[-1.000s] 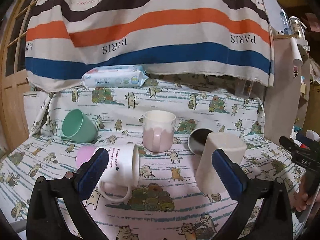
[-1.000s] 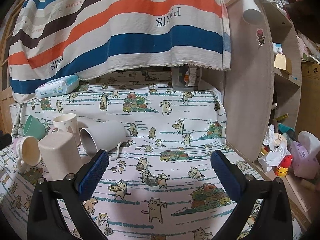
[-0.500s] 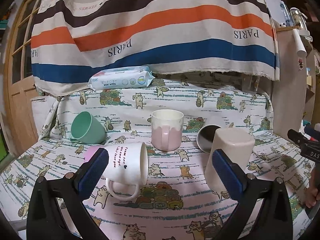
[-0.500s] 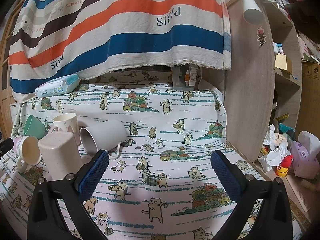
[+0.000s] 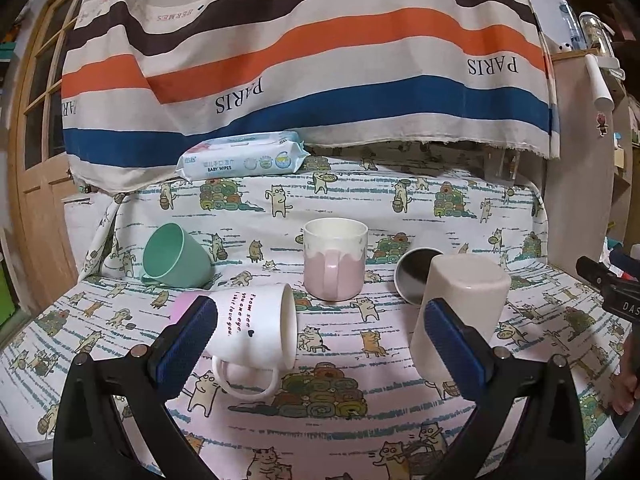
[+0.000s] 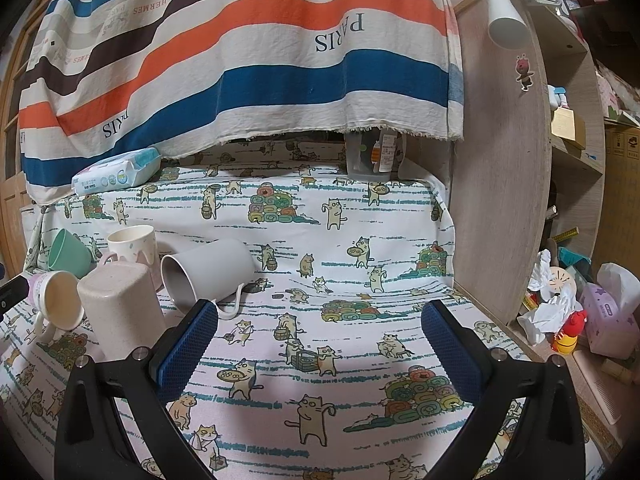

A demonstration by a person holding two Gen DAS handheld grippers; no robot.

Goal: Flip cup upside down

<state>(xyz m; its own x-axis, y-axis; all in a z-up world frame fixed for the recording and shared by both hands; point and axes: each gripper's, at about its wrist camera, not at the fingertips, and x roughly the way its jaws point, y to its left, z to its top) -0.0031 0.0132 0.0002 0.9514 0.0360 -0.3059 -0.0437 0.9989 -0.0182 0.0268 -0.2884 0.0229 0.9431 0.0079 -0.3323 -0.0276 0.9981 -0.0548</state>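
1. On the cat-print cloth [image 5: 336,432] five cups are grouped. A beige cup [image 5: 464,312] stands mouth down. A white mug with lettering [image 5: 256,328], a green cup [image 5: 172,256] and a grey mug [image 6: 208,272] lie on their sides. A pink-and-white mug [image 5: 334,264] stands upright, mouth up, handle toward the left wrist camera.

2. Left gripper [image 5: 320,340]: fingers wide apart, holding nothing. It hangs in front of the group, the white mug with lettering behind its left pad and the beige cup behind its right pad.

3. Right gripper [image 6: 320,344]: fingers likewise spread and empty, over bare cloth, well apart from the cups.

4. Judgement: the beige cup appears done already. Which cup is next cannot be told for certain; the white mug with lettering lies nearest the left gripper and is the likely candidate.

5. Recommended practice for that mug: close on the body across its width, not on the handle, which lies on the near side and would let the mug swing. Grip near the middle of its length so the rim stays free.

6. Lift clear of the cloth before rolling the wrist, then set the rim down flat.

7. Risks: the pink-and-white mug stands just behind the rim and the beige cup is near to the right, so a wide swing could knock either. The soft cloth may let a rim settle tilted, so release only once it is seated.
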